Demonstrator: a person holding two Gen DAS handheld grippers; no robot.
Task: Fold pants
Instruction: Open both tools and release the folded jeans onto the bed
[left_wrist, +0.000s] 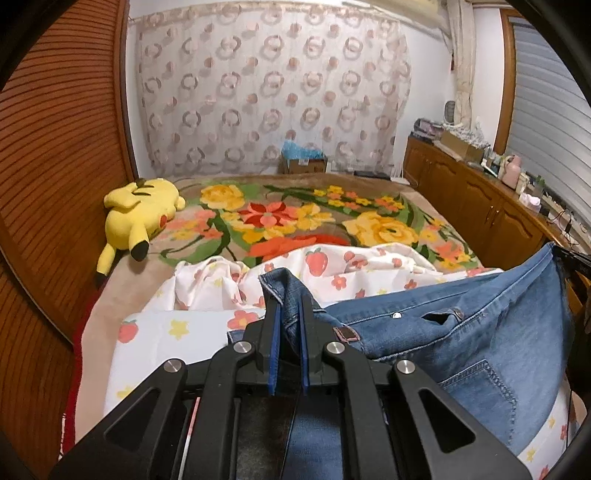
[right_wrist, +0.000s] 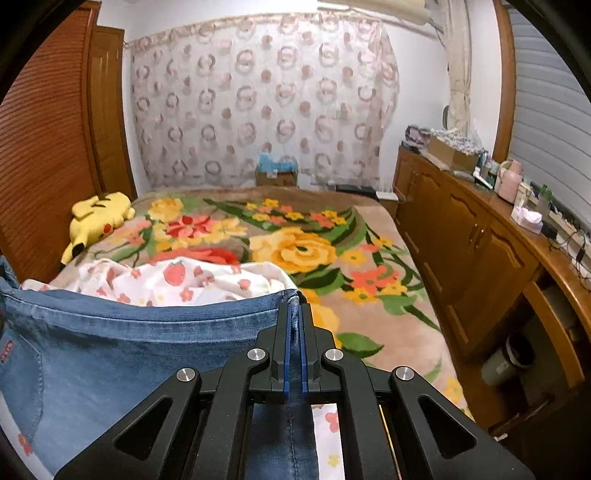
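Covering most of both views, the bed carries a floral blanket, with a strawberry-print sheet bunched at its near end. A wooden cabinet runs along the bed's right side. Blue jeans are stretched above the sheet between the two tools, waistband up, button and a back pocket showing. A yellow plush lies on the blanket's far left edge. The left hand-held gripper is clenched on one corner of the jeans' waistband, denim bunched between its blue pads. The right hand-held gripper is clamped on the opposite waistband corner.
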